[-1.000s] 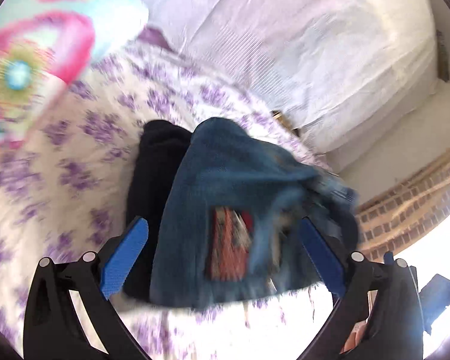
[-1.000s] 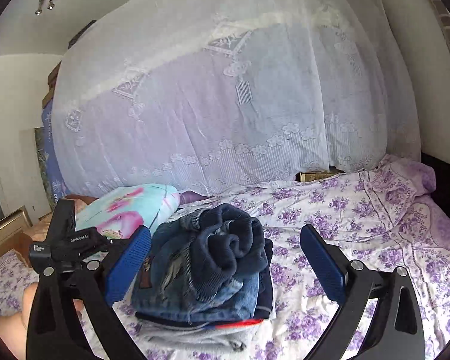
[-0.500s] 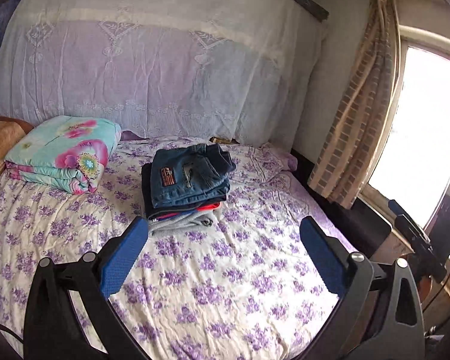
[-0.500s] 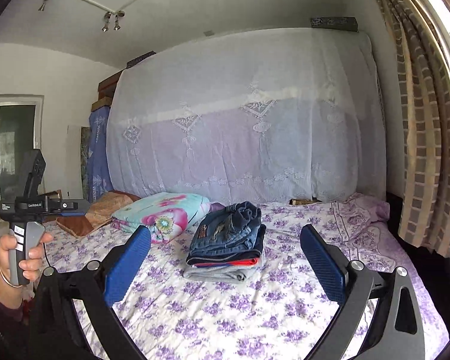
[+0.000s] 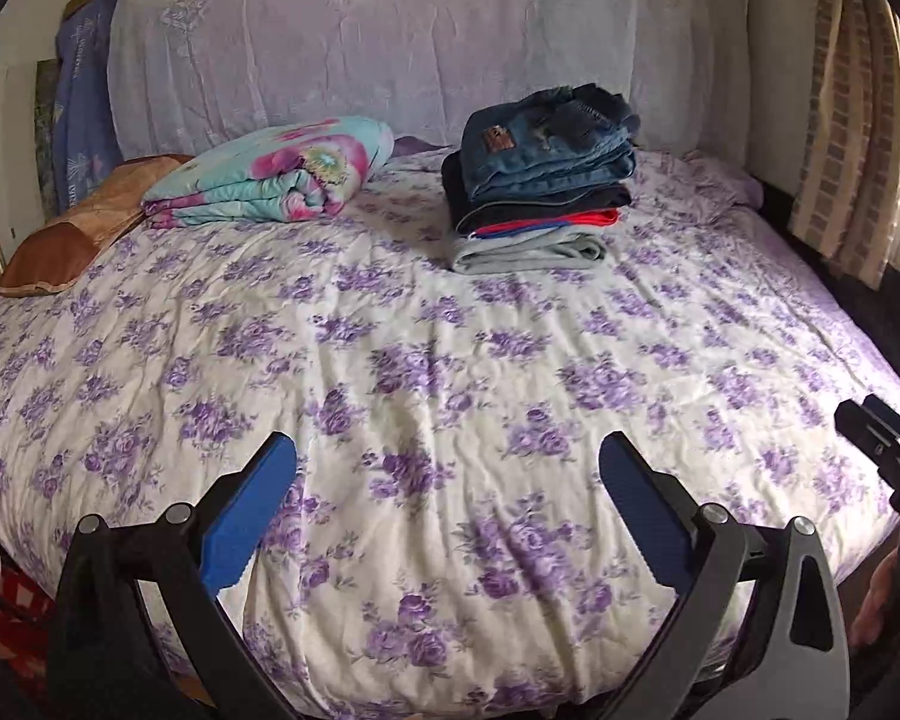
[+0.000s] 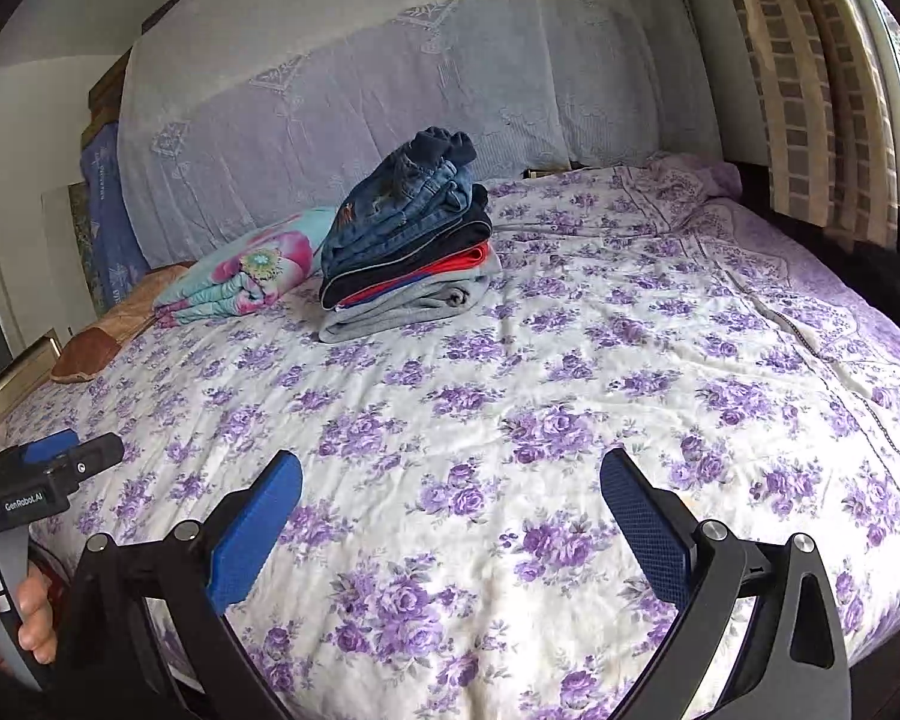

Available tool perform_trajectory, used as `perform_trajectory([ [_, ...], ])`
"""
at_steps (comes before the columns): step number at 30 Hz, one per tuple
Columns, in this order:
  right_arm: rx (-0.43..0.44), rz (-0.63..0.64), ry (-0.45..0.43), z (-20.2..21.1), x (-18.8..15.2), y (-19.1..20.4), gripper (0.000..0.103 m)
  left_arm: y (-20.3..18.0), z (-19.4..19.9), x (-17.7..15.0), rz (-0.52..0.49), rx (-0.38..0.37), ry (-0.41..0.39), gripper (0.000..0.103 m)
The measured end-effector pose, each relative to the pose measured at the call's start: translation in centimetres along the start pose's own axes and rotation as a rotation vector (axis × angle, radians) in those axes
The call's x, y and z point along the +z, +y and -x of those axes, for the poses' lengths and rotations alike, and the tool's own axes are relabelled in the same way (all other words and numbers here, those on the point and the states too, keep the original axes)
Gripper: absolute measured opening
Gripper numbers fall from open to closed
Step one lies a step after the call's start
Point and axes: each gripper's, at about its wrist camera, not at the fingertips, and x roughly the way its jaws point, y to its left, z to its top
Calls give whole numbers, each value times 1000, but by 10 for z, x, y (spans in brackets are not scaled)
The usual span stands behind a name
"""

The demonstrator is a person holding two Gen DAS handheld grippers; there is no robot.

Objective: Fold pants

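Observation:
Folded blue jeans (image 5: 546,144) lie on top of a stack of folded clothes (image 5: 534,228) at the far side of the bed; the jeans also show in the right wrist view (image 6: 402,210) on the same stack (image 6: 408,300). My left gripper (image 5: 447,498) is open and empty over the near edge of the bed, far from the stack. My right gripper (image 6: 450,510) is open and empty, also near the front edge. The left gripper's body (image 6: 42,474) shows at the left of the right wrist view.
The bed has a white sheet with purple flowers (image 5: 450,360). A folded flowered blanket (image 5: 276,174) and a brown pillow (image 5: 72,234) lie at the back left. A lace-covered headboard (image 5: 390,42) stands behind. Curtains (image 6: 810,90) hang at the right.
Both grippers have drawn back from the stack to the near edge of the bed. The jeans stay on top of the stack. Both stay open.

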Motion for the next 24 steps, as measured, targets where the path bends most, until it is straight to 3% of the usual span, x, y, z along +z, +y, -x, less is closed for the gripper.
perform_trajectory([
  [3,-50,62,-48,1,-3,13,100,-3,1,-5,-6,-8,-22,98],
  [7,-55,126,-64,1,-2,27,100,-12,1,-3,-44,11,-25,98],
  [12,-47,133,-61,-3,0,32,100,-7,-3,-2,-13,-10,-31,98],
  [24,-67,145,-63,-4,-3,39,100,-8,-17,-4,-45,6,11,98],
])
